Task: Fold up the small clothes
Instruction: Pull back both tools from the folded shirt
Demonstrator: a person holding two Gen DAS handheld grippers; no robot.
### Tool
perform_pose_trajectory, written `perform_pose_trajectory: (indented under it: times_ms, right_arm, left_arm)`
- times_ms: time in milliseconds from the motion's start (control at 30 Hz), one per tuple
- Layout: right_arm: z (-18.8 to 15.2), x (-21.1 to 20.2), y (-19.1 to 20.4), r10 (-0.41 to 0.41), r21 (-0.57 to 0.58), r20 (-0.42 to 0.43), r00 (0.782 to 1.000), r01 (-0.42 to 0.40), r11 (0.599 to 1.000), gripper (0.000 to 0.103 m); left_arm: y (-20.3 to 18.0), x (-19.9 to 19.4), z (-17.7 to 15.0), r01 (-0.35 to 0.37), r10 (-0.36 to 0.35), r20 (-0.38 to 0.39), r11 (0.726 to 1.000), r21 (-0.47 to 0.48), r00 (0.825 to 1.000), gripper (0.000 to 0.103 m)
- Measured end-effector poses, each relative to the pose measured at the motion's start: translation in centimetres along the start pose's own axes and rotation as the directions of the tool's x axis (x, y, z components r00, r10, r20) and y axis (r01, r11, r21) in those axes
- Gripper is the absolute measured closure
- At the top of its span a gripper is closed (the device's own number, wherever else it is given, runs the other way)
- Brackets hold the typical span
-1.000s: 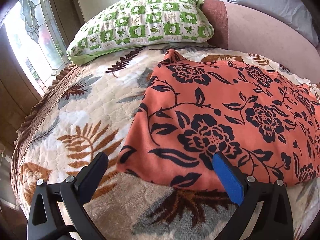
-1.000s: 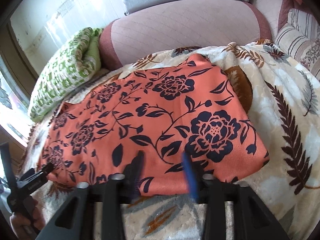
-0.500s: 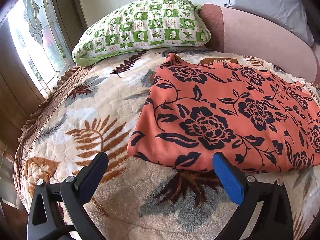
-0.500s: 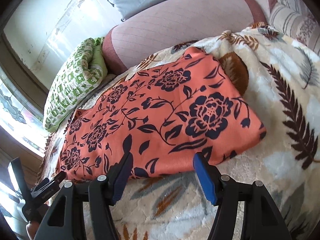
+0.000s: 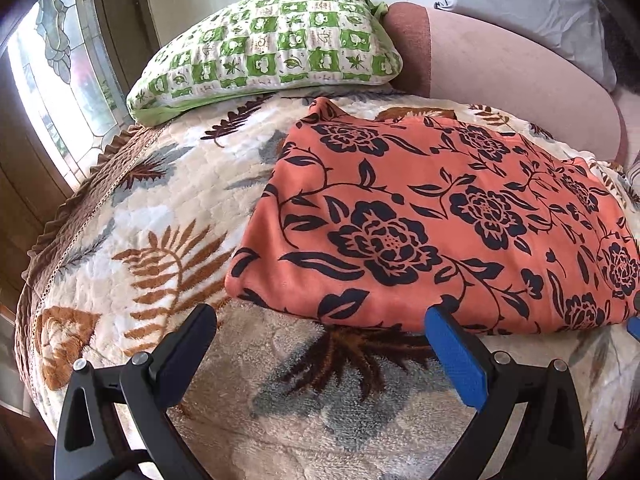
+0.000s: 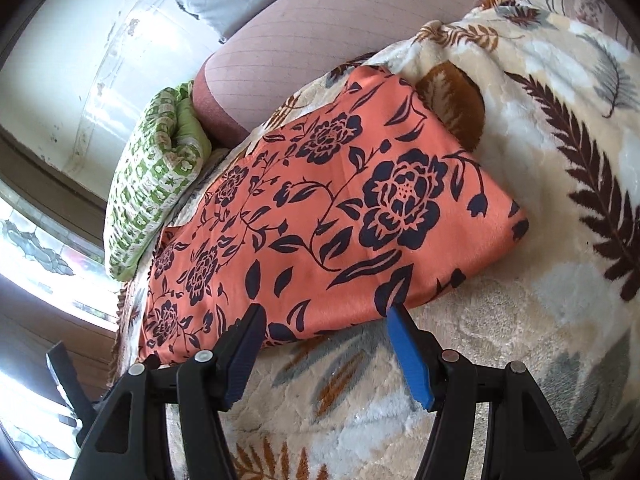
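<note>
An orange cloth with a dark blue flower print [image 5: 432, 216] lies folded flat on the leaf-patterned blanket [image 5: 160, 240]; it also shows in the right wrist view [image 6: 320, 232]. My left gripper [image 5: 320, 320] is open and empty, just short of the cloth's near left edge. My right gripper [image 6: 326, 316] is open and empty, its fingertips at the cloth's near edge, right of the middle. Part of the left gripper [image 6: 60, 364] shows at the left edge of the right wrist view.
A green checked pillow [image 5: 272, 44] lies behind the cloth at the left. A pink padded headboard [image 5: 512, 80] and a grey pillow [image 5: 532, 4] stand behind. A window [image 5: 52, 80] is left. The bed edge [image 5: 32, 280] falls off at left.
Both grippers have drawn back from the cloth's near edge. The right gripper, nearly shut one second ago, has opened wide and tilted. The cloth lies still.
</note>
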State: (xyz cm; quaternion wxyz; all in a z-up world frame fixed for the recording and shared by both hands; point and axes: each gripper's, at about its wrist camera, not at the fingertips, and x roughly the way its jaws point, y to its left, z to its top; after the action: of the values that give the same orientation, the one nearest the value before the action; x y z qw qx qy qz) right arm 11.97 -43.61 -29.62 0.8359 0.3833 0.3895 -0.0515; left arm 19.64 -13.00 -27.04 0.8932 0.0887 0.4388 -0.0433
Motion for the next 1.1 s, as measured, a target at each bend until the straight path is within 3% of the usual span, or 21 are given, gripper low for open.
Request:
perform_pose_trajectory:
  times_ms: [900,1100]
  right_arm:
    - [1.1,2.4,-0.1,0.024,0.063,-0.041,0.999,-0.021,0.998,0.035]
    - [1.4,3.1,-0.4,0.053,0.099,-0.059,0.997,-0.047,0.994,0.032]
  left_arm:
    - [0.5,2.2,1.0,0.033,-0.035,-0.055,0.999,-0.028,0.998,0.0]
    - [1.1,3.3,1.5,0.104,-0.114,-0.108,0.991,-0.088,0.988,0.0]
